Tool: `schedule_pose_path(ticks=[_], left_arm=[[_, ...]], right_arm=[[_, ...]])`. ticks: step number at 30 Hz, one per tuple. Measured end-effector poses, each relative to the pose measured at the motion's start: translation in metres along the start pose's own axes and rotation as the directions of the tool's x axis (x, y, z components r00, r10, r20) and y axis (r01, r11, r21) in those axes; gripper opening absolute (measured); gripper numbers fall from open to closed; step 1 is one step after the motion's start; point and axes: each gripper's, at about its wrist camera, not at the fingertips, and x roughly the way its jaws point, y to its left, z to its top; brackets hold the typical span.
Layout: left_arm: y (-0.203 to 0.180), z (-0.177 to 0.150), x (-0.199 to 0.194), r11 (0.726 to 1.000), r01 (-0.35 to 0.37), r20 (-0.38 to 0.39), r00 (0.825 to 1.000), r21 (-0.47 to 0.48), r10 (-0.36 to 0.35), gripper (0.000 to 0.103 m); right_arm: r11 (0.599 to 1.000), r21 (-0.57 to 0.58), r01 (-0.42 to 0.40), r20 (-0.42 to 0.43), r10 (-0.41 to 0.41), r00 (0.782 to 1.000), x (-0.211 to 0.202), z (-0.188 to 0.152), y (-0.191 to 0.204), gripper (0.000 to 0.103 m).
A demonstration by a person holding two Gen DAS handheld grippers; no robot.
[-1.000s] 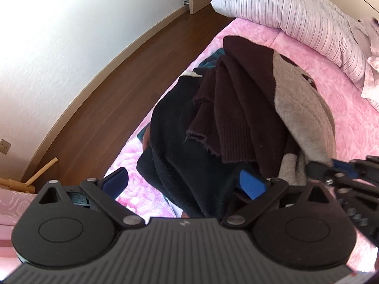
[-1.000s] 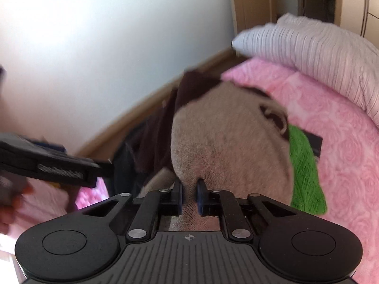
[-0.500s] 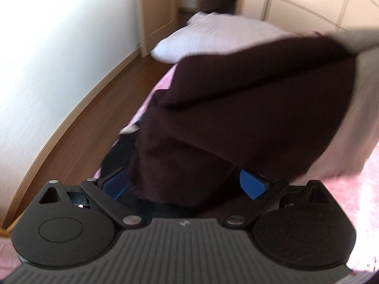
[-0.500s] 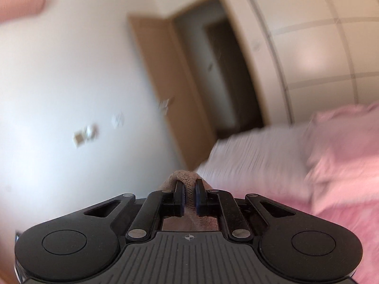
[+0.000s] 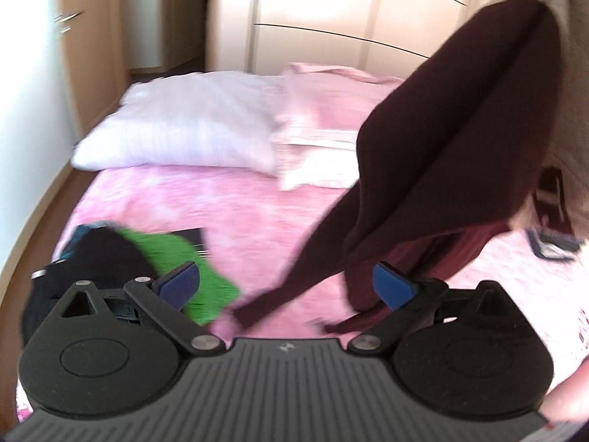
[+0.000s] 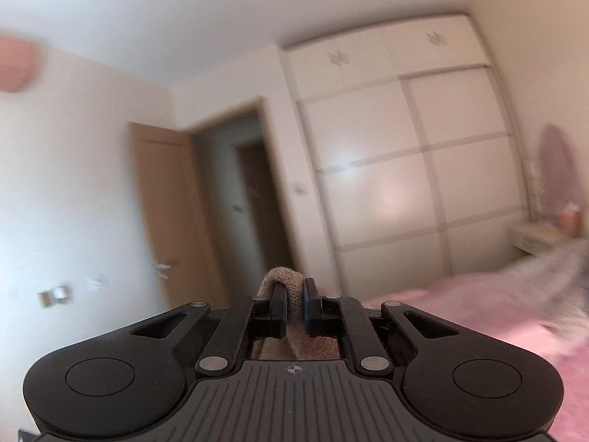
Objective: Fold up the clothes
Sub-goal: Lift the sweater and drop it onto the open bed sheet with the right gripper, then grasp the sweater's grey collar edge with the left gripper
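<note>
1. While the right gripper [image 6: 294, 304] is pointing nearly level toward the wardrobe [image 6: 390, 169] and the open door [image 6: 169, 221], its jaws are pinching a thick beige knitted edge of the sweater [image 6: 285, 287]; they have just been opening a little, yet the fabric is sitting squeezed between the pads.
2. In the left wrist view, the sweater [image 5: 460, 154] is hanging in the air from the upper right, its dark maroon body and sleeve draping down toward the pink bed [image 5: 239, 202], with a beige part showing at the right edge.
3. The left gripper [image 5: 285, 283] is standing wide open, its blue pads [image 5: 390, 283] holding nothing; the sleeve end is dangling just ahead of it, between the fingers' line but not touched.
4. A heap of other clothes, black [image 5: 99, 258] and green [image 5: 173, 254], is lying on the bed at lower left.
5. A white striped pillow [image 5: 184, 129] is resting at the head of the bed, beside a folded pink blanket [image 5: 331, 110].
</note>
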Motion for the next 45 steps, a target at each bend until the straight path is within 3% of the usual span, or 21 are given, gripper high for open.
schedule_pose_path(ticks=[1, 2, 3, 5, 8, 10, 15, 19, 24, 29, 35, 45], left_arm=[[-0.017, -0.001, 0.0, 1.0, 0.014, 0.0, 1.0, 0.016, -0.014, 0.099], [-0.033, -0.003, 0.001, 0.999, 0.027, -0.003, 1.0, 0.027, -0.027, 0.099], [-0.05, -0.006, 0.003, 0.999, 0.036, -0.01, 0.999, 0.034, -0.036, 0.099], [-0.078, -0.013, 0.006, 0.998, 0.046, -0.036, 0.998, 0.043, -0.044, 0.099], [-0.117, -0.033, 0.005, 0.996, 0.058, -0.062, 0.997, 0.063, -0.054, 0.099], [-0.137, -0.043, 0.009, 0.996, 0.057, -0.087, 0.995, 0.069, -0.051, 0.099], [-0.19, -0.08, 0.015, 0.996, 0.05, -0.175, 0.984, 0.074, -0.036, 0.099], [-0.222, -0.104, 0.013, 0.993, 0.056, -0.246, 0.969, 0.105, -0.028, 0.099], [-0.249, -0.115, 0.016, 0.98, 0.072, -0.298, 0.955, 0.185, -0.014, 0.099], [-0.263, -0.113, 0.016, 0.967, 0.087, -0.292, 0.956, 0.239, -0.013, 0.099], [-0.266, -0.107, 0.025, 0.955, 0.123, -0.312, 0.949, 0.272, -0.033, 0.099], [-0.258, -0.095, 0.04, 0.92, 0.17, -0.31, 0.949, 0.353, -0.057, 0.099]], right_arm=[[0.997, -0.069, 0.018, -0.123, -0.026, 0.992, 0.007, 0.0, -0.009, 0.025], [0.991, -0.125, 0.053, -0.241, -0.082, 0.967, 0.013, -0.006, -0.019, 0.036], [0.984, -0.155, 0.089, -0.297, -0.132, 0.946, 0.011, -0.014, -0.031, 0.058], [0.983, -0.133, 0.125, -0.324, -0.162, 0.932, -0.008, -0.031, -0.062, 0.061], [0.981, -0.051, 0.189, -0.42, -0.193, 0.887, -0.04, -0.059, -0.114, 0.062], [0.971, -0.011, 0.238, -0.49, -0.212, 0.845, -0.061, -0.077, -0.145, 0.062], [0.942, 0.03, 0.334, -0.655, -0.234, 0.719, -0.142, -0.144, -0.192, 0.062], [0.927, 0.077, 0.366, -0.725, -0.2, 0.659, -0.173, -0.176, -0.208, 0.062], [0.921, 0.097, 0.378, -0.745, -0.185, 0.641, -0.189, -0.19, -0.208, 0.062], [0.923, 0.096, 0.373, -0.75, -0.18, 0.636, -0.18, -0.191, -0.196, 0.062], [0.91, 0.091, 0.405, -0.764, -0.197, 0.615, -0.171, -0.204, -0.187, 0.062], [0.888, 0.105, 0.448, -0.766, -0.215, 0.606, -0.161, -0.214, -0.167, 0.062]])
